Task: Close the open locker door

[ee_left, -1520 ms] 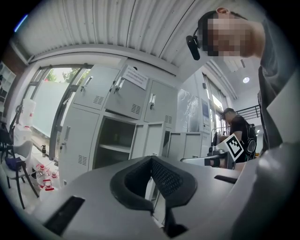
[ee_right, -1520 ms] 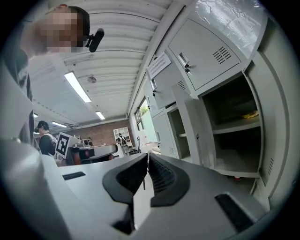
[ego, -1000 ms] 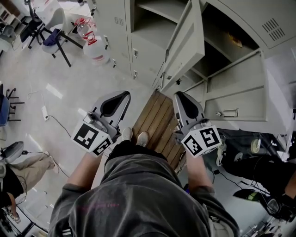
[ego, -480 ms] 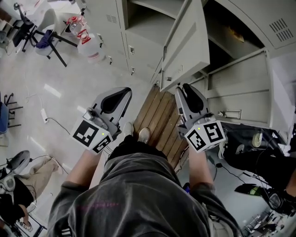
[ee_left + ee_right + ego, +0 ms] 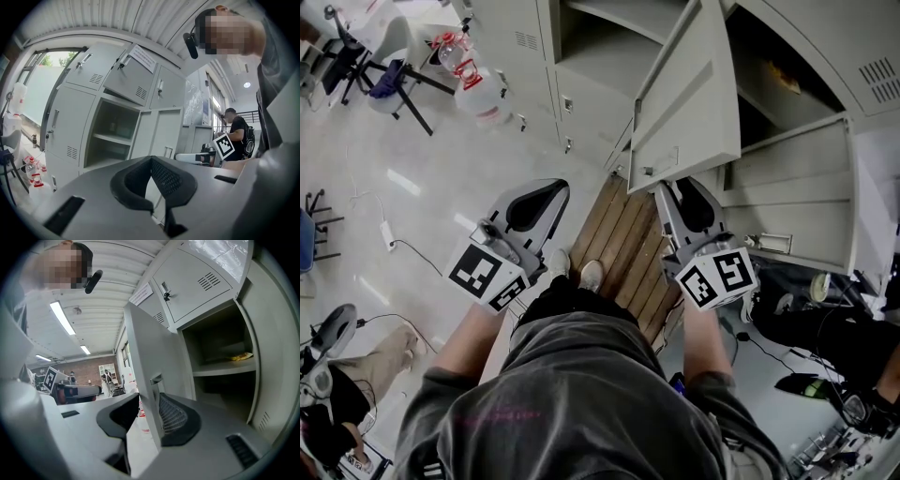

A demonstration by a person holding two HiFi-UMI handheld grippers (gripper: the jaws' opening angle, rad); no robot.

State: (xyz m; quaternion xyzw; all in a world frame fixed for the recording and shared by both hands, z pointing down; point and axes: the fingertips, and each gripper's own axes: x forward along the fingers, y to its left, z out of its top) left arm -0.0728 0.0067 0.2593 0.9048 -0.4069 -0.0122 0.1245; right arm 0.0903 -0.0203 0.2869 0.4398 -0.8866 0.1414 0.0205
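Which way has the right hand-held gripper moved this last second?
Yes, forward toward the lockers; the right hand-held gripper's jaws, just opening, straddle the door edge.

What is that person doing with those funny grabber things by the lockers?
A person stands in front of grey lockers with a gripper in each hand. The right gripper has the edge of the open locker door between its jaws. Those jaws have just been opening, so they are not squeezing the door. The left gripper is shut with nothing in it. The door stands open and is not yet closed.
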